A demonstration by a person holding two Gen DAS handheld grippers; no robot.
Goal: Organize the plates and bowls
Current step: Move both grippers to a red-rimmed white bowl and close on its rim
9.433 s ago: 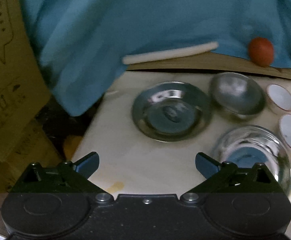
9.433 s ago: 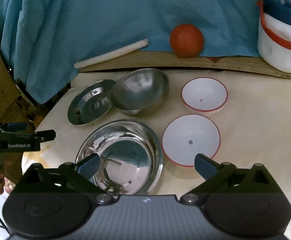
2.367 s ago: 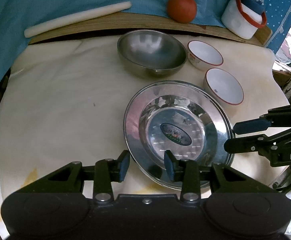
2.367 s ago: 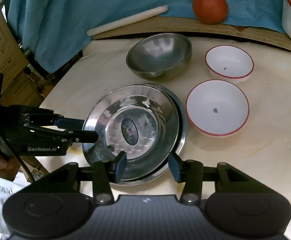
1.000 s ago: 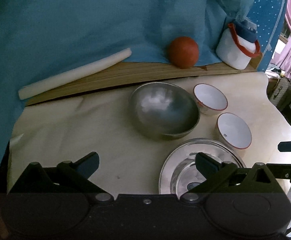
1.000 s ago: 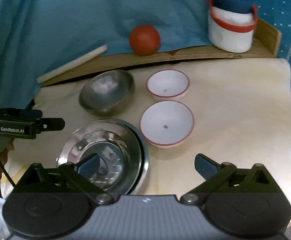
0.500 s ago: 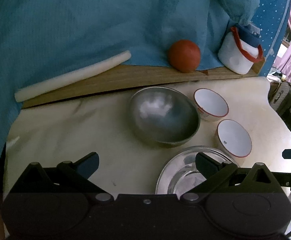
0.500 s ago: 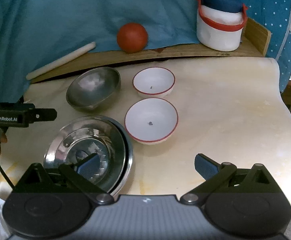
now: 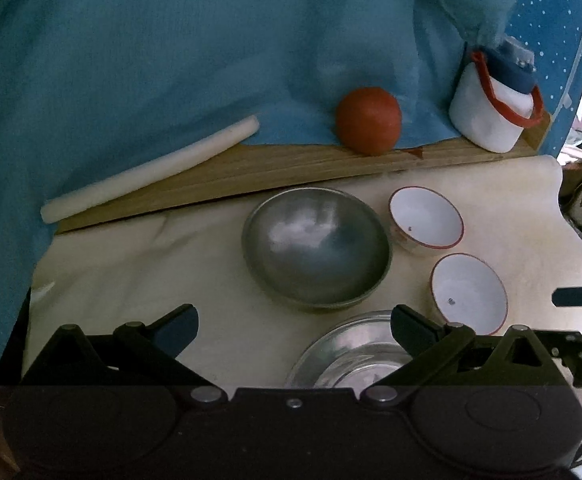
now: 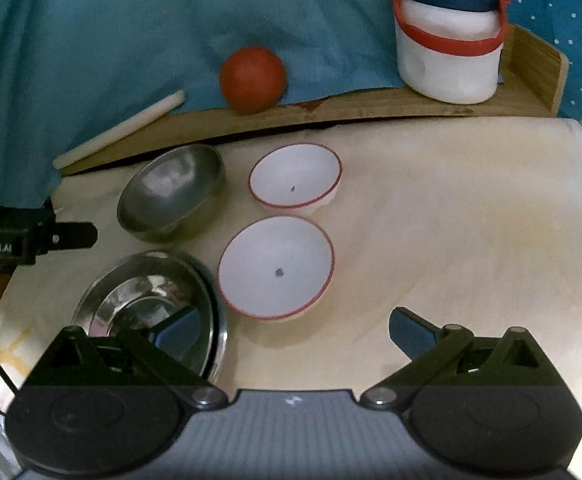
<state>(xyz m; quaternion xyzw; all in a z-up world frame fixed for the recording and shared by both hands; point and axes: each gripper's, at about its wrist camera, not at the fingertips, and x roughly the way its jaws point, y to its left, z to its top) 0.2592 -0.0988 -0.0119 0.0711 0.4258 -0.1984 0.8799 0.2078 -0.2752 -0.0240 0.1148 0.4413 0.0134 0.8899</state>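
Two steel plates sit stacked [image 10: 147, 296] at the table's front left, partly hidden by my right gripper's left finger; their rim [image 9: 347, 344] shows low in the left wrist view. A steel bowl [image 9: 317, 254] [image 10: 171, 192] stands behind them. Two white red-rimmed bowls lie to its right, the nearer one [image 10: 277, 266] [image 9: 467, 294] and the farther one [image 10: 295, 176] [image 9: 425, 216]. My left gripper [image 9: 293, 326] hangs open and empty before the steel bowl. My right gripper [image 10: 293, 330] is open and empty, just short of the nearer white bowl.
A wooden ledge [image 10: 351, 110] runs along the back with a red ball [image 10: 253, 78], a white roll [image 9: 147, 170] and a white jar with a red handle [image 10: 449, 40]. Blue cloth [image 9: 211, 40] hangs behind. The table's right half [image 10: 471, 220] is bare cream surface.
Both grippers let go of the steel plates, opened and pulled back. Over the last second the right gripper has shifted right toward the white bowls and the left has risen slightly.
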